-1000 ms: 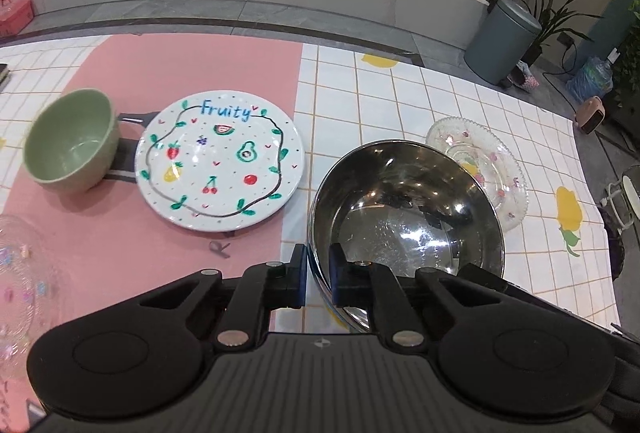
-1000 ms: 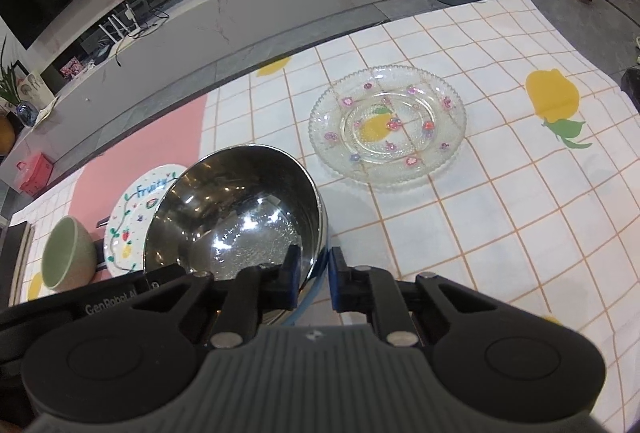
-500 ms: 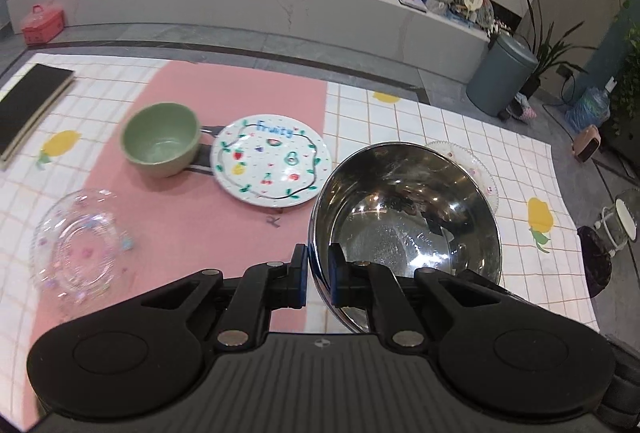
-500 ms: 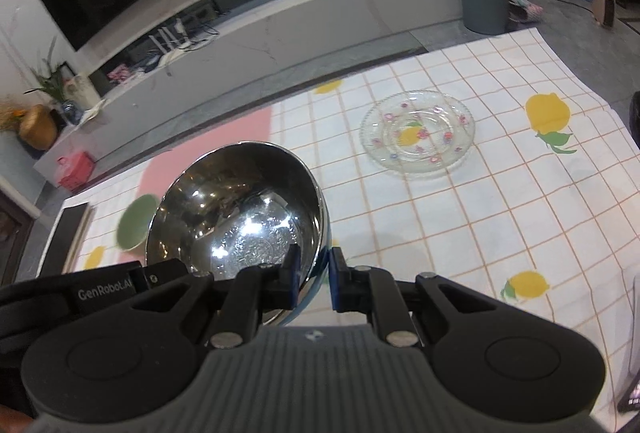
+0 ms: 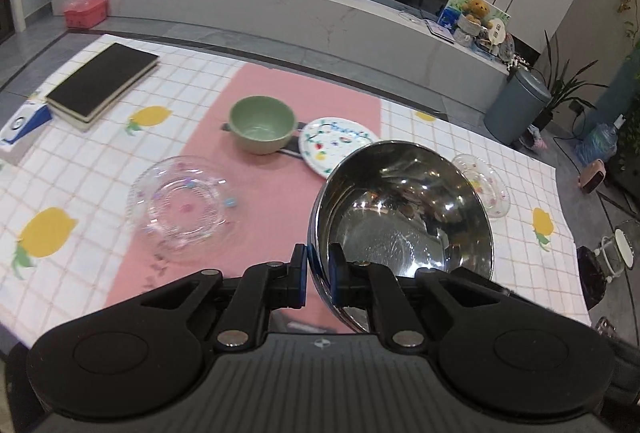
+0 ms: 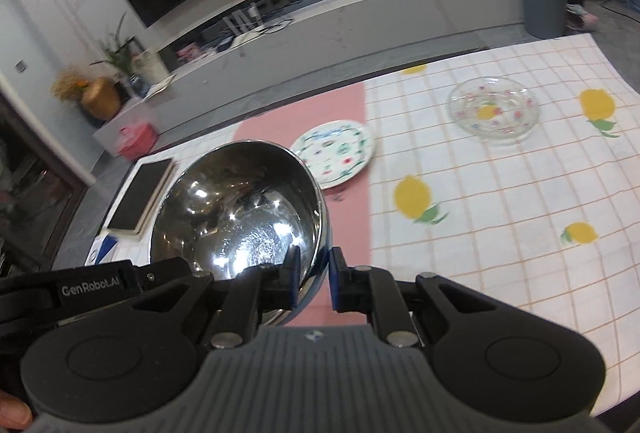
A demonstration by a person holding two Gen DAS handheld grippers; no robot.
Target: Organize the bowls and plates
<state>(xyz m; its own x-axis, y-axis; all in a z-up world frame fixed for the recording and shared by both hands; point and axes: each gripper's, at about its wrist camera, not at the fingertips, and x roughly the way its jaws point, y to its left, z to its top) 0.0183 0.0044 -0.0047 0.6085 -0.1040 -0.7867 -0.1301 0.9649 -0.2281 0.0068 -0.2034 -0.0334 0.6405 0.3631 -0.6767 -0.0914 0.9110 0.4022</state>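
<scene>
Both grippers clamp the steel bowl [image 5: 400,217] by its rim at frame centre: left gripper [image 5: 317,275] on its left edge, right gripper [image 6: 313,277] on its right, above the table [image 6: 500,201].

Each claw is matte black: two round-shouldered arms with silver pivot screws, a ribbed grey housing behind, and blue-edged pads on the fingers [image 5: 299,275]. The left claw [image 5: 317,275] shows white "GenRobot.AI" lettering from the right wrist view. The right claw [image 6: 312,279] matches it, bare skin showing low at the corner.
</scene>
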